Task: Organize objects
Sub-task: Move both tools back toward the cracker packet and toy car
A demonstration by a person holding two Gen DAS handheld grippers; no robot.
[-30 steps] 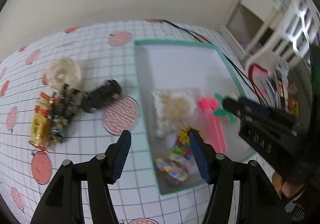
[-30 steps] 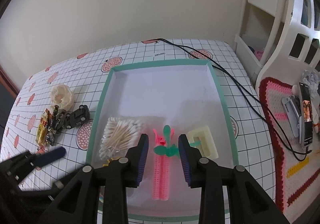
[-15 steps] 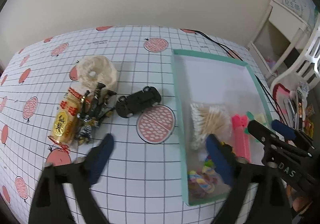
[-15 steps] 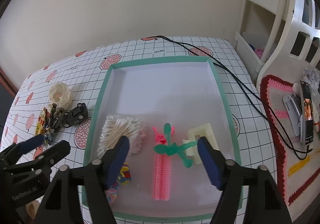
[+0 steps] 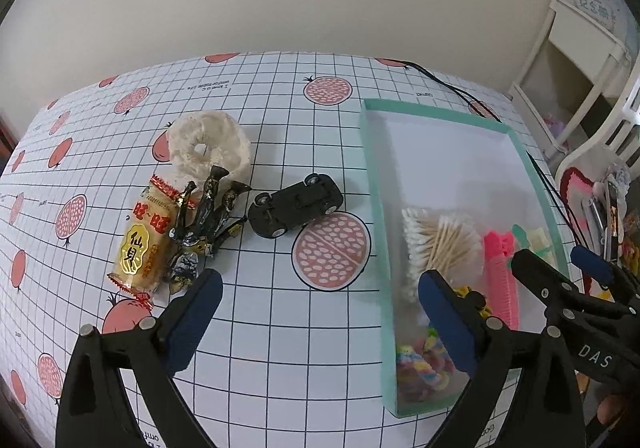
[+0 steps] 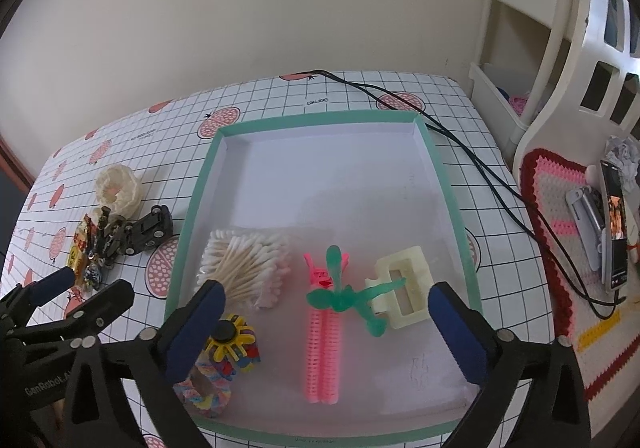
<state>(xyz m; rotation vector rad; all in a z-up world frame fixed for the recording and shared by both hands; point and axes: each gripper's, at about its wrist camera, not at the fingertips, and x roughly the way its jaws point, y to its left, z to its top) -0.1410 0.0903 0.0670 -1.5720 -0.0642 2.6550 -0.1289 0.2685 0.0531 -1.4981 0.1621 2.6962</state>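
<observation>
Step in hand: judged from the layout, the left hand-held gripper (image 5: 316, 312) is lining up on the loose things left on the counter (image 5: 260, 332), with the upturned black toy car (image 5: 296, 205) the nearest clean pick.
Left hand-held gripper: spread wide and empty, hovering over the gridded cloth between the car and the tray's near corner.
Right hand-held gripper (image 6: 326, 332): also released and empty, poised over the near half of the tray.
Task's things still out: the black toy car lies wheels-up just beside the shallow white tray with a green rim (image 5: 374, 208); the yellow snack packet (image 5: 146, 236), the dark foil-wrapped sweets (image 5: 204, 220) and the cream crocheted ring (image 5: 208, 146) huddle touching one another to its left.
Already in the tray: a bundle of cotton swabs (image 6: 244, 268), a pink mesh hair roller pair (image 6: 324, 348), a green plastic propeller toy (image 6: 344, 294), a cream plastic clip (image 6: 404, 290), a yellow-and-black spinner (image 6: 228, 338) and a multicoloured woven hair tie (image 6: 204, 392).
How to do it well: close across the car's narrow sides, not its length, and approach from the tray side so the sweets are not dragged along.
Change since a second ago: the left hand-held gripper has swung left off the tray and opened wider; the right one has opened from a narrow gap around the roller.
</observation>
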